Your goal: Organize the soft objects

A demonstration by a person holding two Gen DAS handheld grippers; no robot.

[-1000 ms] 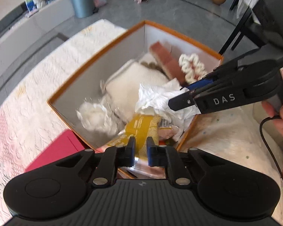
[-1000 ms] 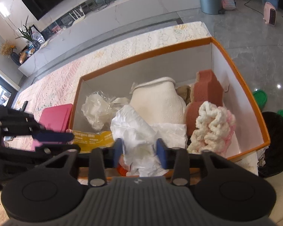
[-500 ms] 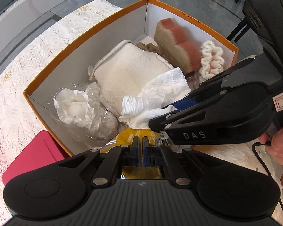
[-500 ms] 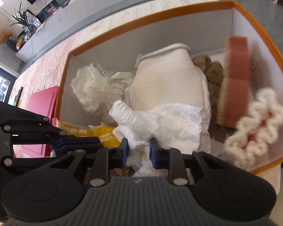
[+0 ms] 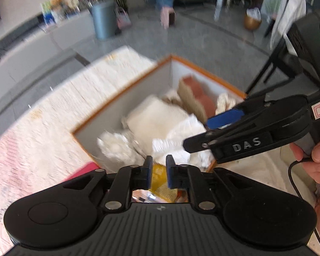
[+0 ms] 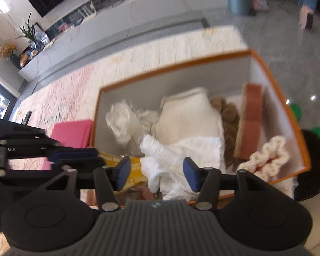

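**Both tongs let go above the orange-rimmed box of soft goods**

The open cardboard box with orange rim and pale inner walls [image 6: 275,85] sits on a cream lace-patterned cloth [image 6: 138,59], and the soft things lie inside it. A crumpled white paper-like wad [image 6: 181,149] rests at the near edge, just beyond the right gripper [image 6: 157,172], whose blue pads have just been opening and now stand wide with nothing pressed between them; the wad lies beyond and below the gap, apart from the pads. The left gripper [image 5: 159,171] has just parted its jaws a little; a narrow gap shows, and the yellow printed plastic packet [image 5: 160,183] appears through it, though whether the pads touch it I cannot tell; they look clear of it.

Behind the wad sits a folded cream knitted cloth [image 6: 187,117], then a brown furry piece [image 6: 230,115], an upright terracotta-and-tan sponge block [image 6: 249,119] and a cream-and-pink crocheted scrunchie [image 6: 268,153]. A clear bag of white fluff [image 6: 121,121] fills the left corner. A pink flat pad [image 6: 72,132] lies outside the box.

All of this looks light and yielding. The wad should crush and may unfold, so a pinch on a thick fold suits it best. The packet is likely slippery; take it by a sealed edge. The sponge will compress and spring back, so grip it across its narrow faces.
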